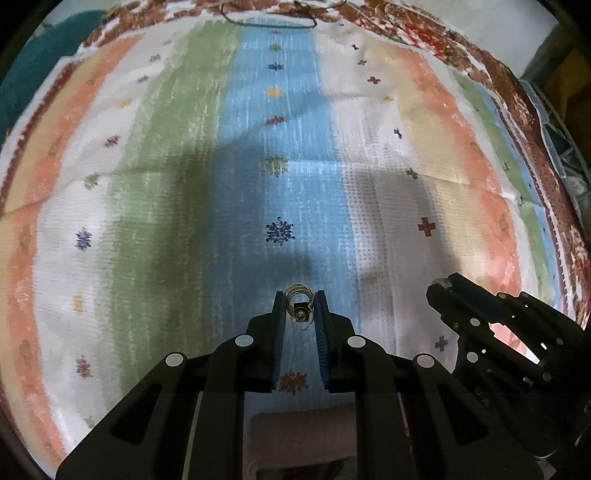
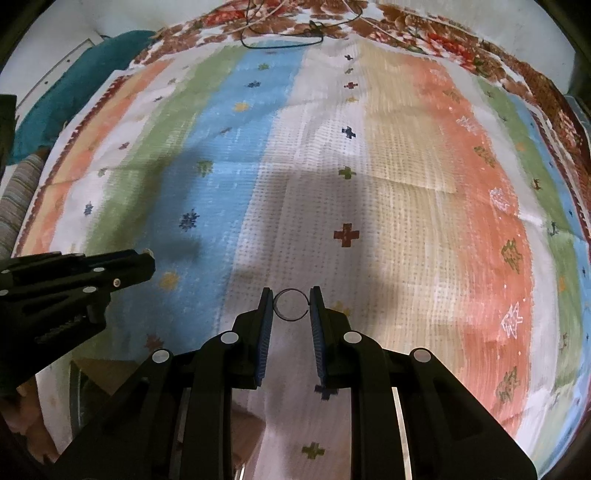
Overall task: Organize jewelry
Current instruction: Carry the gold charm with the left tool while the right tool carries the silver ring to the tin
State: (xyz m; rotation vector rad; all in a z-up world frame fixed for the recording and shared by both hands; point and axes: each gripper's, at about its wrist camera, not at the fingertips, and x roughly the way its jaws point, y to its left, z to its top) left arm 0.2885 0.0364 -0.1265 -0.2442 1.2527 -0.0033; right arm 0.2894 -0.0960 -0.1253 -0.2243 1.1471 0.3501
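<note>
Below me I see a large striped woven cloth [image 1: 295, 147], with bands of orange, white, green, blue and cream dotted with small cross and flower motifs, and it fills both wrist views. It lies over a brown floral-patterned fabric [image 2: 424, 33] that shows along the far edge. A teal cushion-like shape [image 2: 55, 92] sits off the cloth's far left corner, and a thin dark cord [image 2: 280, 40] loops on the floral fabric at the top.

My left gripper [image 1: 300, 306], black with blue ribbed pads, points steeply down over the blue band. Its 2 fingers pinch a small cluster of thin gold wire rings [image 1: 298, 295] with a small dark block in the middle, held at the fingertips above the cloth. I cannot tell exactly what kind of jewelry piece it is.

My right gripper [image 2: 290, 304], of the same black-and-blue build, hangs over the white band next to the cream one. Its fingers press on the 2 sides of a single thin dark metal ring [image 2: 290, 305], a plain hoop that I see face-on, clear of the cloth.

In the left wrist view the right gripper [image 1: 445, 286] appears at the lower right; in the right wrist view the left gripper [image 2: 147, 258] reaches in from the left. The 2 grippers are near each other, side by side, not touching.
</note>
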